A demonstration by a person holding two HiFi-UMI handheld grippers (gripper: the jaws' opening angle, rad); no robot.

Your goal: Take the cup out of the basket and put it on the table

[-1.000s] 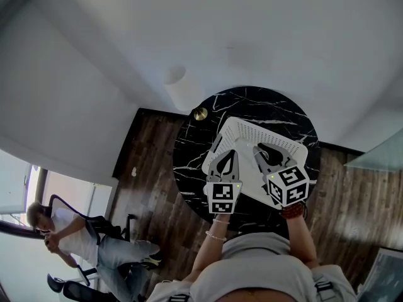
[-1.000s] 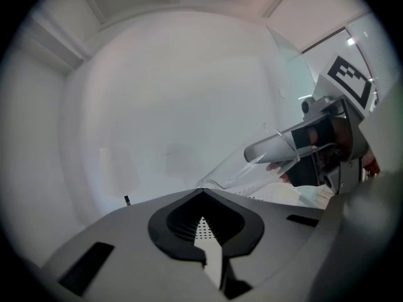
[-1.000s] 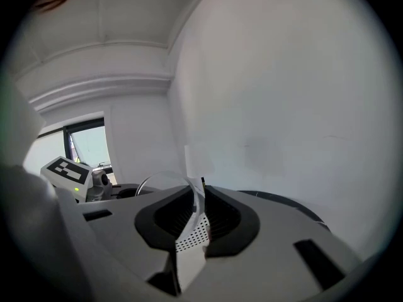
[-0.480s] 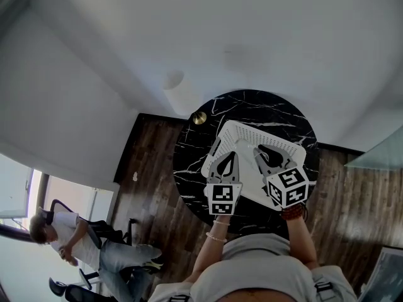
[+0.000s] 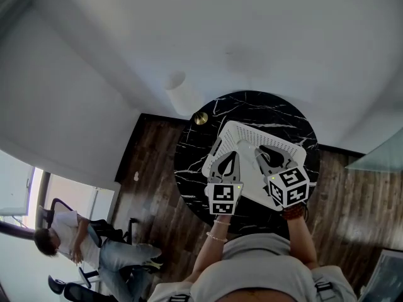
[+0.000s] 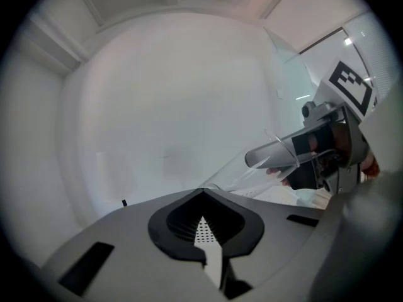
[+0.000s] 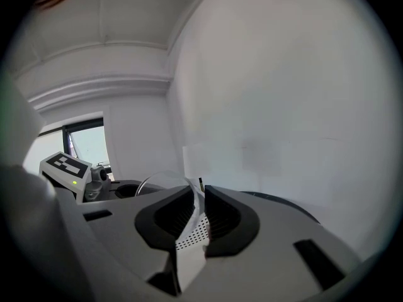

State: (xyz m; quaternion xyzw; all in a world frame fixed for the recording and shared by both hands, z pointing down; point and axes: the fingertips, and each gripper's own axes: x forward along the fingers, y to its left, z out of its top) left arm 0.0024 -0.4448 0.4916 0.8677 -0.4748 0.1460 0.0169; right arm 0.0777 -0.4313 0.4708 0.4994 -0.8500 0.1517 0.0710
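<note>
**Item 1: cup** (image 6: 261, 165). Clear and thin-walled, tilted with its rim uppermost. It is held over the white basket, above the table. Whether its lower end touches the basket cannot be made out. The arc of the cup (image 7: 154, 182) rim shows just left of the right jaws.

**Item 2: right gripper** (image 7: 196, 197). Its jaws are narrow and clamped on the cup's wall at the rim, with the wall running between the 2 pads. From the head view, the right gripper (image 5: 263, 151) sits over the basket's middle.

**Item 3: left gripper** (image 6: 201, 192). Its jaws are together with the tips meeting, and nothing is between them. From the head view, the left gripper (image 5: 228, 157) is just beside the right one, over the basket's near-left part.

**Item 4: basket** (image 5: 280, 136). White, perforated and rectangular with rounded corners. It rests on the table, toward the holder's side.

**Item 5: table** (image 5: 252, 106). Round, with a black marble top veined in white.

**Item 6: brass-coloured disc** (image 5: 200, 116). Small, at the table's far-left rim.

**Item 7: wooden floor** (image 5: 157, 194). Dark planks surrounding the table.

**Item 8: seated person** (image 5: 60, 241). In the lower left of the head view, well apart from the table.
</note>
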